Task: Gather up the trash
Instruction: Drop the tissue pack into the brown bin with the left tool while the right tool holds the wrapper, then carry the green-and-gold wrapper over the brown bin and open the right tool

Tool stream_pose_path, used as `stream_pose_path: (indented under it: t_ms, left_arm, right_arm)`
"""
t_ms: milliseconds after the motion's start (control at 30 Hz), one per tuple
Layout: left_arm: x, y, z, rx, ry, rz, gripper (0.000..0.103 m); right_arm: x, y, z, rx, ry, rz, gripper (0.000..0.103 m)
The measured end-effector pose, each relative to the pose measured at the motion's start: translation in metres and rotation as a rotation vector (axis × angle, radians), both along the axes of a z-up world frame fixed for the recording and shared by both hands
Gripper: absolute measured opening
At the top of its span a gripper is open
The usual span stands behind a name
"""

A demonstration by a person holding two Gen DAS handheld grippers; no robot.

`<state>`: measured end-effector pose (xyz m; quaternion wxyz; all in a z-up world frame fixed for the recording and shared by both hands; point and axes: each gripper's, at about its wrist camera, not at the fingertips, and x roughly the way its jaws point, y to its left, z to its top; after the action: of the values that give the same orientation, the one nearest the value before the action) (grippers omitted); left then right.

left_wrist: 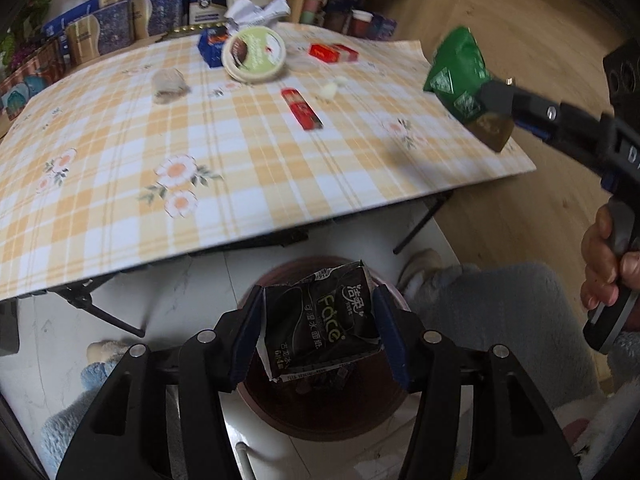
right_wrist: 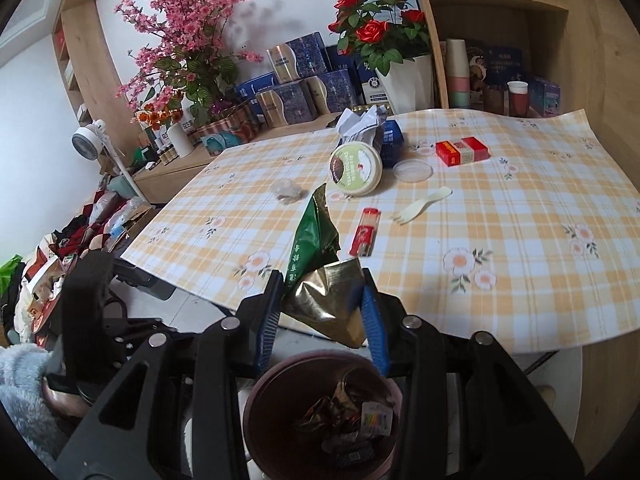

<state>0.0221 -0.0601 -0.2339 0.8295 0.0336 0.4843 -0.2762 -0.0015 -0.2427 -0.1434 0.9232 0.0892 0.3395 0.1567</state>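
Observation:
My left gripper (left_wrist: 320,320) is shut on a black tissue packet (left_wrist: 320,320) and holds it right above the brown trash bin (left_wrist: 384,412), which holds several wrappers. My right gripper (right_wrist: 322,300) is shut on a green and gold foil wrapper (right_wrist: 316,276), held above the bin's rim (right_wrist: 260,396) near the table's front edge. The right gripper with the wrapper (left_wrist: 460,68) also shows in the left wrist view, over the table's right corner. On the checked tablecloth (right_wrist: 500,220) lie a round green-lidded tub (right_wrist: 356,166), a red lighter (right_wrist: 364,236), a red box (right_wrist: 462,152), a plastic spork (right_wrist: 424,200), a clear lid (right_wrist: 412,170) and crumpled paper (right_wrist: 360,122).
A blue box (right_wrist: 390,140) stands behind the tub. A crumpled clear wrap (right_wrist: 286,190) lies mid-table. Boxes, tins and flower pots (right_wrist: 404,80) line the shelf behind the table. A fan (right_wrist: 88,140) and a pile of clothes (right_wrist: 60,248) are at the left. My legs in grey fleece (left_wrist: 500,300) flank the bin.

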Motion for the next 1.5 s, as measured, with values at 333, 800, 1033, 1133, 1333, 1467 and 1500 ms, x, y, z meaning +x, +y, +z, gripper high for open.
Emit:
stream_pose_path:
  t_ms: [333,800,1033,1133,1333,1467,1500]
  left_arm:
    - [-0.014,-0.018,-0.015,0.038,0.027,-0.066,0.073]
    - [-0.020,0.045,0.021,-0.006,-0.140,0.281,0.095]
    - [-0.016,0.071,0.016,-0.009,-0.091,0.395,0.095]
    - [-0.019,0.078,0.016,-0.013,-0.087,0.419,0.095]
    - [-0.020,0.089,0.013,-0.027,-0.079,0.454,0.095]
    - [-0.020,0.091,0.012,-0.026,-0.067,0.466,0.095]
    - [-0.020,0.090,0.011,-0.024,-0.065,0.466,0.096]
  right_arm:
    - [-0.016,-0.002,-0.004,0.021,0.010,-0.002,0.040]
    - [-0.029,0.025,-0.055,-0.048,0.178,0.021,0.040]
    - [-0.037,0.055,-0.103,-0.097,0.368,0.051,0.040]
    - [-0.040,0.067,-0.106,-0.145,0.364,0.082,0.040]
    - [-0.043,0.069,-0.102,-0.171,0.344,0.072,0.044]
    - [-0.042,0.066,-0.100,-0.189,0.334,0.046,0.063]
    - [-0.042,0.066,-0.099,-0.191,0.329,0.045,0.069]
